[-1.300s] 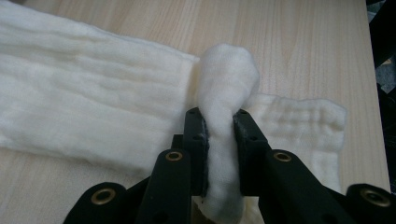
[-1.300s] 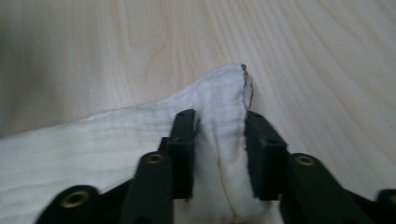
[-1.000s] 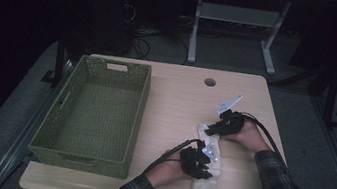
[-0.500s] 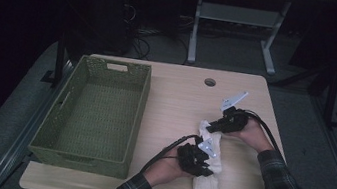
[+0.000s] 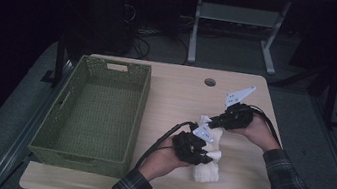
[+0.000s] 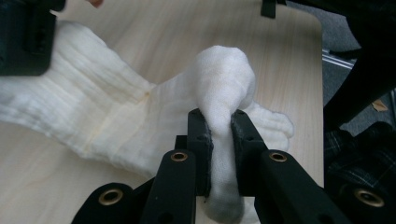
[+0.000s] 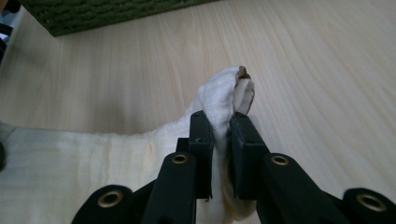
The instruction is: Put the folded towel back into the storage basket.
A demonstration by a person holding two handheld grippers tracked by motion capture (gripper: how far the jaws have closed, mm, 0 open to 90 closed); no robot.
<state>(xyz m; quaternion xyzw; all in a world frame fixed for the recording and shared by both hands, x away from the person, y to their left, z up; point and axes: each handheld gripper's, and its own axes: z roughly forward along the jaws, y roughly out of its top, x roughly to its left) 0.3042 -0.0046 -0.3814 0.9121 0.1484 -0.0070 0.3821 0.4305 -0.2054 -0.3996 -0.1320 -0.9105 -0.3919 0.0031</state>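
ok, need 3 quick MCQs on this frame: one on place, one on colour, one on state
1. Where is the basket relative to the white cloth?
A. To its left in the high view
B. To its right
C. On top of it

2. What colour is the basket?
A. Red
B. Green
C. Blue

3. What is the state of the left gripper and the right gripper?
A. Both open, away from the cloth
B. One holds the basket
C. Each shut on a fold of the cloth

Key: 1 A, the basket sits on the left part of the table and the cloth lies right of it. 2 B, its weave is green. 3 C, each gripper view shows white fabric pinched between the jaws.
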